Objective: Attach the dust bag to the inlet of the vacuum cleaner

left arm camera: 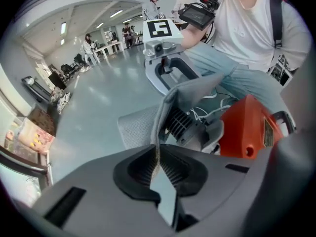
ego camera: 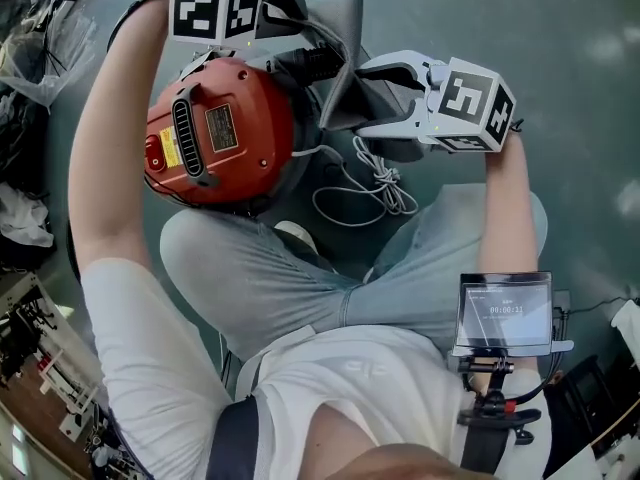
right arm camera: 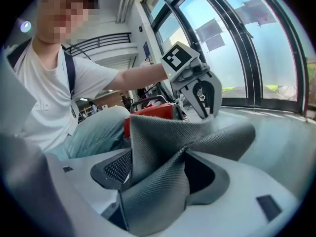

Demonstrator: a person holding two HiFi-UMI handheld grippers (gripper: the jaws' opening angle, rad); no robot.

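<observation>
The left tool (left arm camera: 158, 168) is nearly closed and pinches a thin edge of the grey dust bag (ego camera: 345, 53). The bag sits just right of the red vacuum cleaner (ego camera: 220, 133), between both tools. The right tool (ego camera: 372, 96) grips the bag's bunched fabric.

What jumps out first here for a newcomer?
The red vacuum cleaner sits by the person's knee, upper left in the head view. Just right of it, the grey dust bag hangs between both tools: the left hand-held gripper pinches its thin edge, and the right hand-held gripper clamps a bunched fold.
</observation>
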